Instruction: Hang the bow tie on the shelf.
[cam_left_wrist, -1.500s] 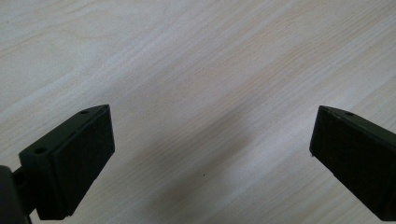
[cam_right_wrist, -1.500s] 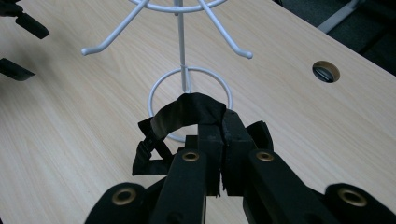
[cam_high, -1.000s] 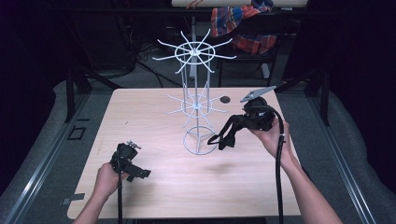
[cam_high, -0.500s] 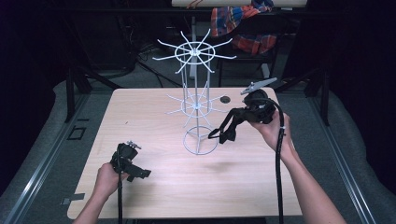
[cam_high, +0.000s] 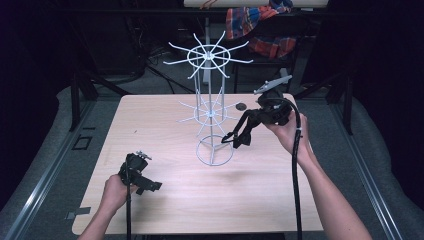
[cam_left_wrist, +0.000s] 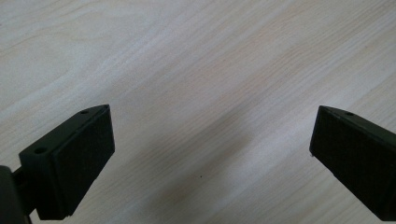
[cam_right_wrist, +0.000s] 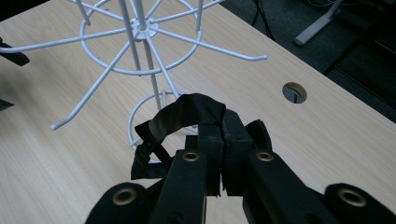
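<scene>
From the high view, I see a pale wooden bench (cam_high: 165, 210) with a tall white wire display stand (cam_high: 212, 107) near its middle, spokes fanning out at two levels above a round wire base. My right gripper (cam_high: 239, 139) is held above the bench just to the right of the stand, near the base ring, with a black fabric strap (cam_high: 246, 127) hanging from its tip. My left gripper (cam_high: 150, 186) sits low at the bench's near left corner, well apart from the stand, held in the left hand (cam_high: 114, 192). A small round hole (cam_high: 241, 106) lies in the bench behind the stand.

In the left gripper view, I see my two black jaws spread wide apart over bare wood grain, released with nothing between them.

In the right gripper view, my jaws are clenched together on the black fabric strap (cam_right_wrist: 187, 114), which arches up and curls down to the left, ending at a small buckle. Beyond it stands the wire stand (cam_right_wrist: 140, 51), its lower spokes and base ring just behind the strap. The round hole (cam_right_wrist: 294, 92) shows at the right.
</scene>
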